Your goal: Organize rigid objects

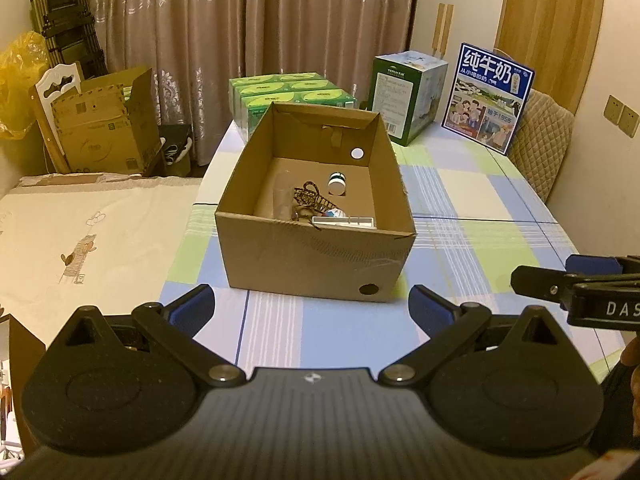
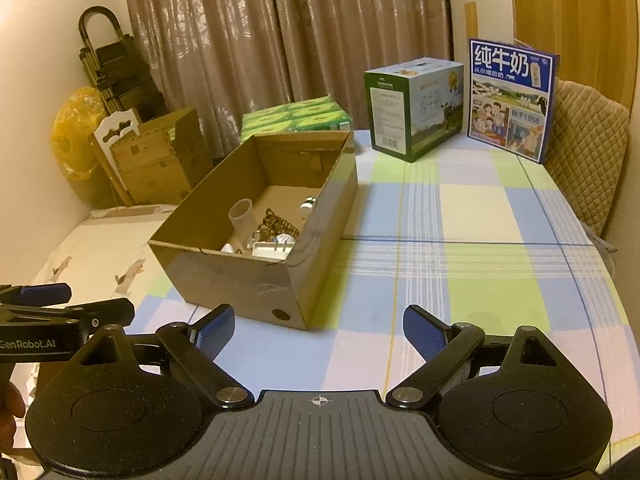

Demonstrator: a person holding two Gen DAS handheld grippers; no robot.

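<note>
Both grippers hang over the near edge of the table (image 2: 460, 216), left gripper (image 1: 312, 312) and right gripper (image 2: 319, 332) each with jaws spread wide and nothing between the pads. The open box (image 1: 316, 264) sits toward the table's left edge, holding a white jar (image 1: 337, 184), a clear cup (image 2: 242, 216), a brown wire basket (image 1: 308, 196) and a white flat piece (image 1: 344, 222) against its near wall. Two milk cartons (image 2: 412, 108) and green packs (image 1: 288, 92) line the far edge.
</note>
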